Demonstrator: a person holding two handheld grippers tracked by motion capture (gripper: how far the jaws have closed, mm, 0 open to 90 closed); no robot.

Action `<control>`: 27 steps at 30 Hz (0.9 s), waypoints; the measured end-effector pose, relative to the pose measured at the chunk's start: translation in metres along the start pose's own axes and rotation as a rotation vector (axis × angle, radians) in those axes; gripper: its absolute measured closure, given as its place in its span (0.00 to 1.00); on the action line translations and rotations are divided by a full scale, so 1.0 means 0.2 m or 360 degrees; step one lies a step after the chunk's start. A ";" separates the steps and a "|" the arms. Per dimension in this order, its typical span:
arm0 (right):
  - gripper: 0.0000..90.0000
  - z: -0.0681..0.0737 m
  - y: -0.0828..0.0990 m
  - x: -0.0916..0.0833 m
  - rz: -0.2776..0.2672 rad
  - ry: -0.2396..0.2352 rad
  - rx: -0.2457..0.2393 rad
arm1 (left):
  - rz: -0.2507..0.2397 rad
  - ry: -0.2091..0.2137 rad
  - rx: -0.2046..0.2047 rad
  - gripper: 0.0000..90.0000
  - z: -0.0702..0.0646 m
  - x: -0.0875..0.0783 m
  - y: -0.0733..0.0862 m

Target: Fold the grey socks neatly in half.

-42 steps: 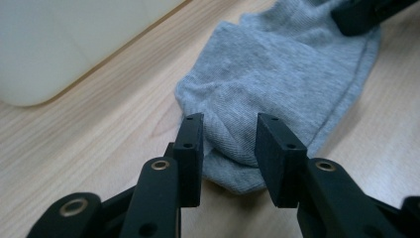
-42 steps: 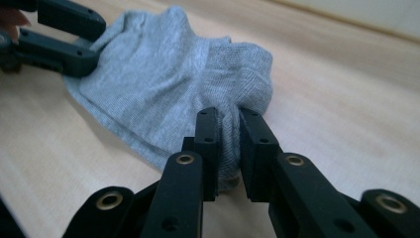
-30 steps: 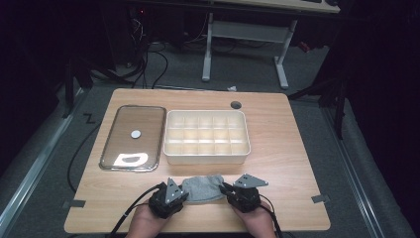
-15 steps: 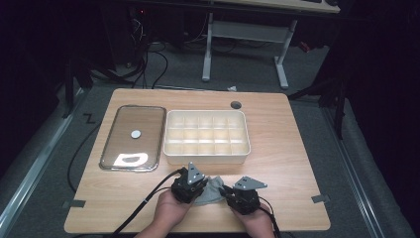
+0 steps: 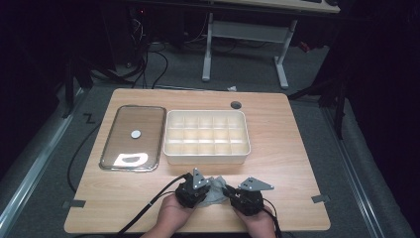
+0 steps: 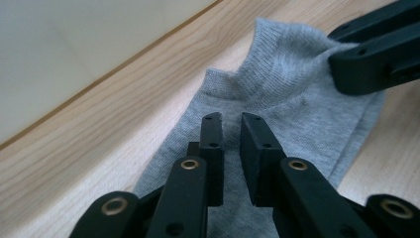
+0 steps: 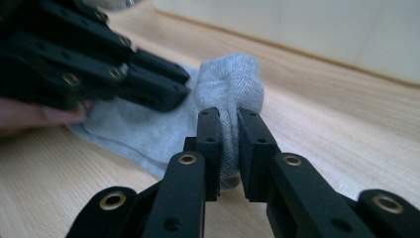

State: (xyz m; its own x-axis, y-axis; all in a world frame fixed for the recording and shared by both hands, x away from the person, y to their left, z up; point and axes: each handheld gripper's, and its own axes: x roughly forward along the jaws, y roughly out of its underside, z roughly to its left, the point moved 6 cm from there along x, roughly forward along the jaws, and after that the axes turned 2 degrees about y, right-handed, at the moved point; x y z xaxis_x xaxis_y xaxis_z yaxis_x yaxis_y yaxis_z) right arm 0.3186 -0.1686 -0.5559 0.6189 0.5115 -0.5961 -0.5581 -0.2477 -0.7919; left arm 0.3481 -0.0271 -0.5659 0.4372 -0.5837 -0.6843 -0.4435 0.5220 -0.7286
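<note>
At the near edge of the counter [image 5: 277, 148], both hands come in from the bottom of the high view, each wrapped around a hand-held gripper pointed inward at the other. The left hand-held gripper [image 6: 231, 134] hovers low over a grey sock [image 6: 292, 106], its jaws a narrow gap apart with nothing clamped between them. The right hand-held gripper [image 7: 228, 134] has its jaws pinched on a raised fold of the sock, lifting that end into a small hump. No writing or brand can be read anywhere. The sock is light grey knit with a ribbed cuff, lying mostly flat between the two tools, just in front of a cream divided tray [image 5: 206, 154]. A glass lid [image 5: 132, 138] lies left of the tray.
</note>
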 end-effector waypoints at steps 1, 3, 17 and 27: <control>0.91 0.00 0.00 0.00 0.0000 0.0000 0.0000 | 0.0000 0.0000 0.0000 0.89 0.00 0.00 0.00; 0.91 0.00 -0.03 -0.03 -0.0083 -0.0038 0.0052 | -0.0013 -0.0034 0.0030 0.89 -0.02 0.03 -0.02; 0.91 -0.03 -0.02 -0.06 -0.0145 -0.0009 0.0083 | -0.0143 -0.0011 -0.0076 0.71 0.01 -0.04 -0.09; 0.91 -0.03 -0.01 -0.05 -0.0118 0.0034 0.0030 | -0.0086 0.0193 -0.0438 0.50 0.15 -0.20 0.20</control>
State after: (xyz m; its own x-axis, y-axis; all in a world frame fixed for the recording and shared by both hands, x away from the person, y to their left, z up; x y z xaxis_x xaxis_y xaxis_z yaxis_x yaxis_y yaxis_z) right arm 0.3169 -0.1792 -0.5493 0.6703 0.5100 -0.5390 -0.5206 -0.1944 -0.8314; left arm 0.3360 0.0356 -0.5683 0.3766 -0.6846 -0.6241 -0.6249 0.3096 -0.7167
